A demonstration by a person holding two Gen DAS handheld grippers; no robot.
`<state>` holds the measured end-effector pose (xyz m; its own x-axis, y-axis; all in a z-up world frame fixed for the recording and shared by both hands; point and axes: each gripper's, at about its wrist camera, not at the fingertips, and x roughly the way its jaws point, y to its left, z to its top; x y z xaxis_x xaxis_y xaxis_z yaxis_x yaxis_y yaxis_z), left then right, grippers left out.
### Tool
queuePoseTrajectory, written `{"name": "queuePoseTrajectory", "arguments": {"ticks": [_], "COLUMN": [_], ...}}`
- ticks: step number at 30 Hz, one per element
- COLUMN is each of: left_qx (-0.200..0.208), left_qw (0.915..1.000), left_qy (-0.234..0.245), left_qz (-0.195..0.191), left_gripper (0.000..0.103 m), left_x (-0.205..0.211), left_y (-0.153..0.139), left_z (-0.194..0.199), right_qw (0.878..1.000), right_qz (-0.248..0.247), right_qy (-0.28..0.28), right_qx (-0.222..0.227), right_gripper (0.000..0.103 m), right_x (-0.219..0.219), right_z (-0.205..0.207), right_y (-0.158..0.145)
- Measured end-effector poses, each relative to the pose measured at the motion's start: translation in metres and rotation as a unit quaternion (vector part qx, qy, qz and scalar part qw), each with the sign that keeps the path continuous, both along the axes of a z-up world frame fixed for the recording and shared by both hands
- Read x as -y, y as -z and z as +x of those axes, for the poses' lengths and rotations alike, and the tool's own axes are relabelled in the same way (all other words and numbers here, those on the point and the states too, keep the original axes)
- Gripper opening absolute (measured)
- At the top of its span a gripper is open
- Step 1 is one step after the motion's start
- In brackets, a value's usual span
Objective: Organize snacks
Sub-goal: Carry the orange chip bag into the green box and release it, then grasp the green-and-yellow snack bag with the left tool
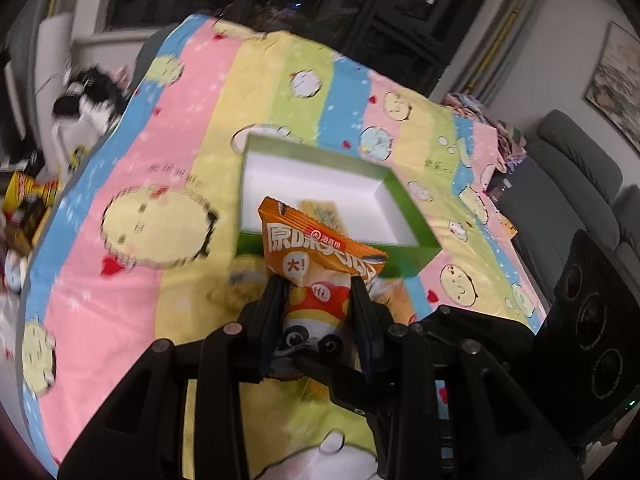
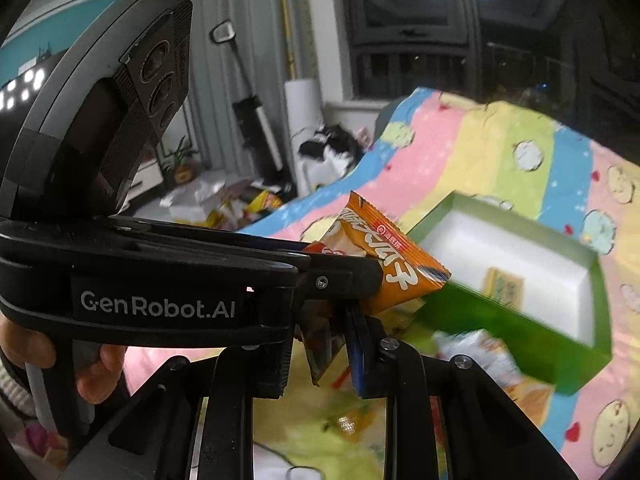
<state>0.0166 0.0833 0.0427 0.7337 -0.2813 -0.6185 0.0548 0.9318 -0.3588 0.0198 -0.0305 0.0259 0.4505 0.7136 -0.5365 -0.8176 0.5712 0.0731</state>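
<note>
Striped cloth [image 1: 132, 208]: pastel bands of pink, yellow, green and blue with round cartoon faces; it covers the whole work surface in my left and right wrist views.

Green box [image 1: 404, 204]: open-topped, white inside, resting on the cloth ahead of both grippers. In my right wrist view the same box [image 2: 496, 320] sits to the right.

Left gripper [image 1: 318, 280]: I have its jaws clamped tight on an orange snack packet [image 1: 320, 248], held up off the cloth, the packet's top edge overlapping the near wall of the box in this view. My right wrist view shows this gripper [image 2: 372, 276] from the side, reaching in from the left, with a hand [image 2: 92, 368] on its grip and the packet [image 2: 394, 256] sticking out past the fingertips.

Right gripper [image 2: 334, 340]: jaws closed on a dark, brownish snack wrapper [image 2: 320, 344], gripped by its upper part and hanging clear of the cloth. I cannot read its print.

Yellow packet in box [image 2: 504, 290]: small, flat, lying on the white floor; also seen from the left wrist [image 1: 324, 214].

Loose packets on the cloth [image 2: 476, 350]: blurred, light and orange, just beside the near wall of the box.
</note>
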Motion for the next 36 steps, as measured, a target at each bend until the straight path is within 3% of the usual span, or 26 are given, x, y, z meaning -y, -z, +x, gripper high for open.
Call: {"name": "queuePoseTrajectory", "arguments": {"ticks": [10, 18, 20, 21, 24, 27, 28, 29, 32, 36], "left_qx": [0.023, -0.009, -0.025, -0.032, -0.043, -0.039, -0.038, -0.036, -0.018, -0.013], "left_qw": [0.9987, 0.9986, 0.9985, 0.9985, 0.9984, 0.9983, 0.998, 0.9972, 0.9961, 0.9944], "left_qy": [0.037, 0.044, 0.04, 0.036, 0.016, 0.004, 0.001, -0.007, -0.023, -0.038], "left_qz": [0.025, 0.027, 0.028, 0.026, 0.034, 0.043, 0.05, 0.065, 0.084, 0.098], "left_gripper": [0.031, 0.035, 0.045, 0.059, 0.087, 0.09, 0.092, 0.101, 0.102, 0.102], "left_x": [0.036, 0.054, 0.056, 0.056, 0.058, 0.055, 0.054, 0.053, 0.047, 0.04], "left_y": [-0.017, 0.001, 0.01, 0.014, 0.021, 0.02, 0.019, 0.016, 0.008, 0.002], "left_z": [0.078, 0.135, 0.146, 0.151, 0.157, 0.151, 0.148, 0.142, 0.127, 0.11], "right_qw": [0.998, 0.995, 0.994, 0.993, 0.991, 0.989, 0.988, 0.988, 0.985, 0.982], "right_qz": [0.024, 0.024, 0.027, 0.028, 0.028, 0.025, 0.027, 0.028, 0.026, 0.036], "right_qy": [0.062, 0.09, 0.098, 0.104, 0.113, 0.128, 0.128, 0.13, 0.148, 0.162], "right_qx": [0.005, -0.024, -0.041, -0.047, -0.068, -0.076, -0.078, -0.08, -0.083, -0.092], "right_gripper": [0.025, 0.025, 0.026, 0.026, 0.026, 0.029, 0.032, 0.04, 0.064, 0.074], "right_x": [0.027, 0.042, 0.044, 0.044, 0.044, 0.047, 0.049, 0.052, 0.062, 0.077], "right_z": [0.072, 0.122, 0.132, 0.137, 0.147, 0.147, 0.146, 0.143, 0.132, 0.118], "right_y": [-0.018, -0.002, 0.006, 0.009, 0.019, 0.023, 0.024, 0.024, 0.022, 0.016]}}
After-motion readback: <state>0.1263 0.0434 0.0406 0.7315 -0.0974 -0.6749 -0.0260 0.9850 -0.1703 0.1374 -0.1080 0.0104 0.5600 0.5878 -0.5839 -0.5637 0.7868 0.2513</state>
